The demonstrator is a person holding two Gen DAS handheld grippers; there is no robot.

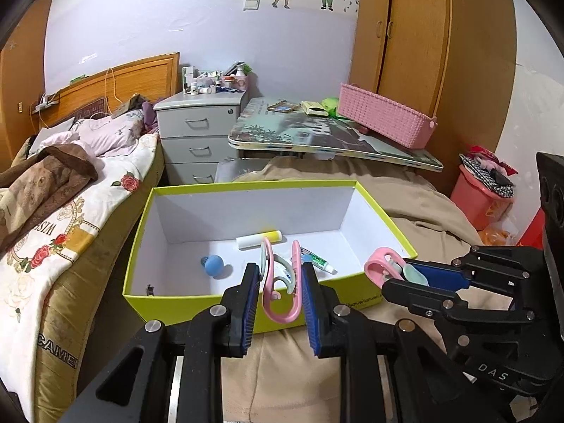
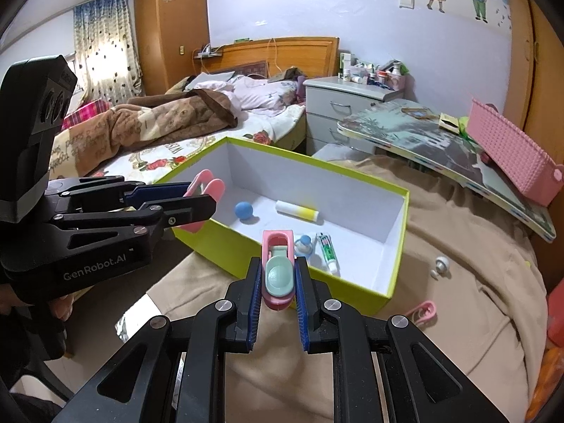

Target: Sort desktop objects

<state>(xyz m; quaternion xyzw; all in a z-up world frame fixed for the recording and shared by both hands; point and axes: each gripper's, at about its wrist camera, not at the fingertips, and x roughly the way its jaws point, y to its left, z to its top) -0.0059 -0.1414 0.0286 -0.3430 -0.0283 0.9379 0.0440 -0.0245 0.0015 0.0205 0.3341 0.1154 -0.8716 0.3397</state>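
My left gripper [image 1: 280, 275] is shut on a pink clip [image 1: 278, 312] with grey-green arms, held over the near wall of the lime-green box [image 1: 197, 305]. My right gripper [image 2: 278, 268] is shut on a second pink clip [image 2: 279, 275] with a mint pad, just short of the box's near rim [image 2: 352, 290]. Each gripper shows in the other view: the right gripper [image 1: 396, 273] and the left gripper [image 2: 202, 195]. Inside the box lie a blue ball [image 1: 213, 265], a white and yellow stick [image 1: 259, 239], a toothpaste tube [image 2: 327, 246] and a small blue-capped bottle [image 2: 304, 243].
On the tan cloth right of the box lie another pink clip [image 2: 423, 312] and a small white object [image 2: 440, 266]. A pink basket [image 1: 386, 120] sits on a tilted printed tabletop [image 1: 317, 134] behind. A bed [image 1: 70, 218] is left, grey drawers [image 1: 197, 137] behind, a red bin [image 1: 483, 197] right.
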